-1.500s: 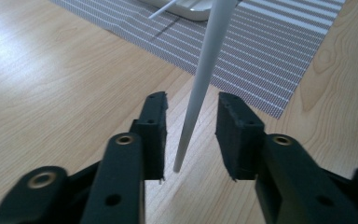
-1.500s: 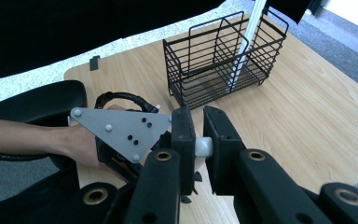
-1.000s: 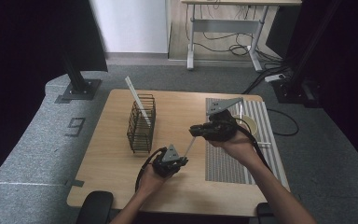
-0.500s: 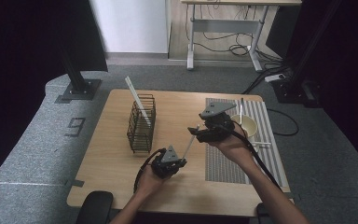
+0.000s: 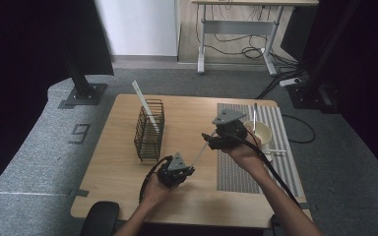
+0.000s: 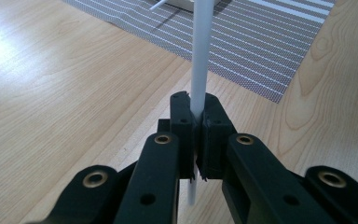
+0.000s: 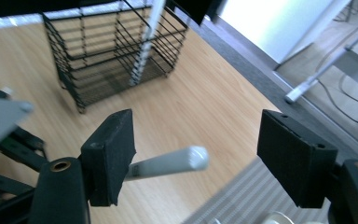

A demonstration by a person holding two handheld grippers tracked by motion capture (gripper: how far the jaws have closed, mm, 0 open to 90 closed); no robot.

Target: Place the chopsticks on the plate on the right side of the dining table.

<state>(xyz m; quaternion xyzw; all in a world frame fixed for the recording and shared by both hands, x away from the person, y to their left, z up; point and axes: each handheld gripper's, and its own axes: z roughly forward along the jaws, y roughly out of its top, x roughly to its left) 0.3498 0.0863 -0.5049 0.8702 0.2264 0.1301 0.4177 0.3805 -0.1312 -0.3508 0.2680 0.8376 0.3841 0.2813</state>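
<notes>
Wooden desk [image 5: 113, 172] beneath me, my left tongs [image 6: 196, 122] clamp the white straw [image 6: 199, 60] low so it stays steady, while my right tongs [image 7: 196, 156] have just been opening, straw tip loose between them, freeing it for the wire basket [image 5: 149, 130].

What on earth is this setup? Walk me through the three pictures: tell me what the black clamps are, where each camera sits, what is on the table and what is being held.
A person sits at a wooden table with a hand-held two-jaw clamp in each hand. The high view looks down from above; the other two cameras ride on the clamps and look along their jaws.

On the table stand a black wire basket with a white stick in it, a striped mat and a cup.

The left gripper is shut on a white rod. The right gripper has just been opening; the rod's end lies between its jaws, which stand well apart. It looks like a handover from right to left.
</notes>
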